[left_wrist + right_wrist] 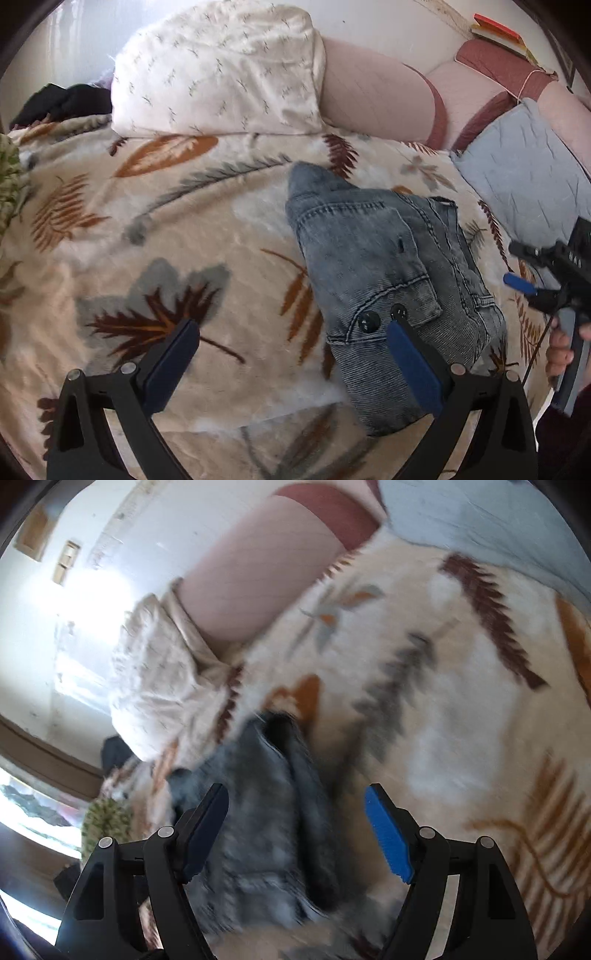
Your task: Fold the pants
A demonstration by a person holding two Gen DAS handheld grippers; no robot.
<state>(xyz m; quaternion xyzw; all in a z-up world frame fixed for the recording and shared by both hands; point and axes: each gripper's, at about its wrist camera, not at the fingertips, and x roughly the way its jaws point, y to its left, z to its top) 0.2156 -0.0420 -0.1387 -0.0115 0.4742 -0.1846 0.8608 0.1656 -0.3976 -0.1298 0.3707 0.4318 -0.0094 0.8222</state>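
Observation:
Grey-blue denim pants (384, 273) lie folded in a compact bundle on a cream leaf-print blanket (155, 236). My left gripper (291, 334) is open and empty, just above the blanket, its right finger over the bundle's near edge by two black buttons. My right gripper shows at the right edge of the left wrist view (517, 266), apart from the pants. In the blurred right wrist view the right gripper (295, 801) is open and empty, with the pants (266, 812) below and between its fingers.
A white patterned pillow (218, 70) and pink cushions (376, 92) lie at the bed's head. A blue-grey quilted cushion (524, 173) sits right of the pants. Dark clothing (62, 103) lies at far left. Books (498, 33) rest on the headboard.

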